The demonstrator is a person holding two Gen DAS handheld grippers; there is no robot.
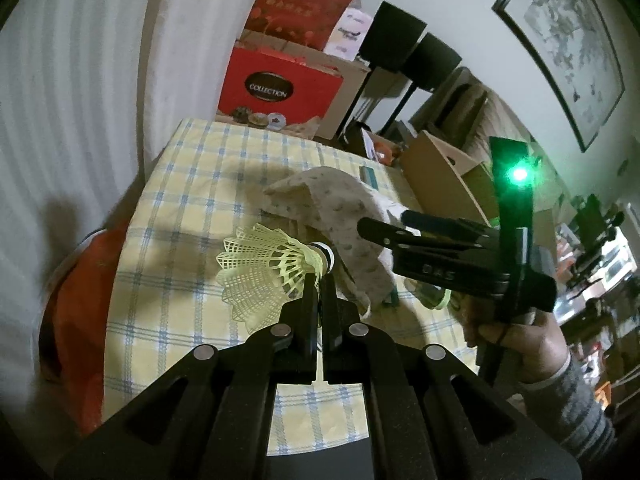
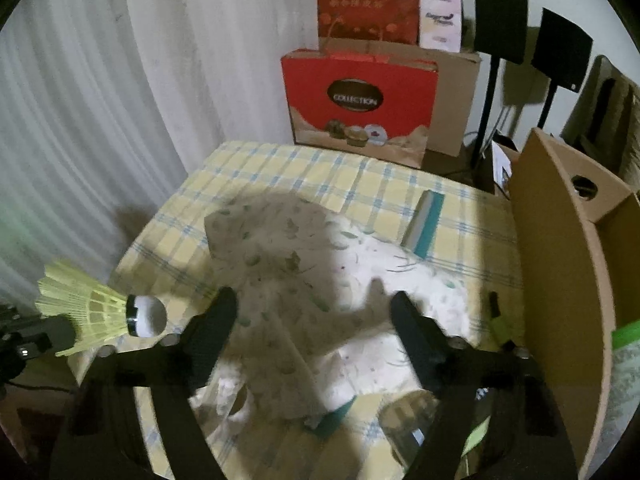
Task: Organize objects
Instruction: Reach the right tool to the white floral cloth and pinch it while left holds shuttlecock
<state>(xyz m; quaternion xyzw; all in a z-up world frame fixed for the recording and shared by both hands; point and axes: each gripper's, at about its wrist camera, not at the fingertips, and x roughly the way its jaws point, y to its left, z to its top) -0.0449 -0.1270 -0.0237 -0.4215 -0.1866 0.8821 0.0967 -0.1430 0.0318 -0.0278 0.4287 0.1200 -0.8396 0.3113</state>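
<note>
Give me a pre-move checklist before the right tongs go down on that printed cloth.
1. Left tongs shut on the yellow shuttlecock: ok, gripped at the skirt near the cork.
2. Right tongs open: ok, fingers stand apart with nothing between them.
3. Printed cloth below the right tongs: ok, it lies crumpled on the checked tablecloth.
4. Shuttlecock apart from the right tongs: ok, it sits off to their left side.
5. Teal and white packet off the cloth: ok, it lies beyond it.
6. Things hidden under the cloth: cannot tell.
</note>
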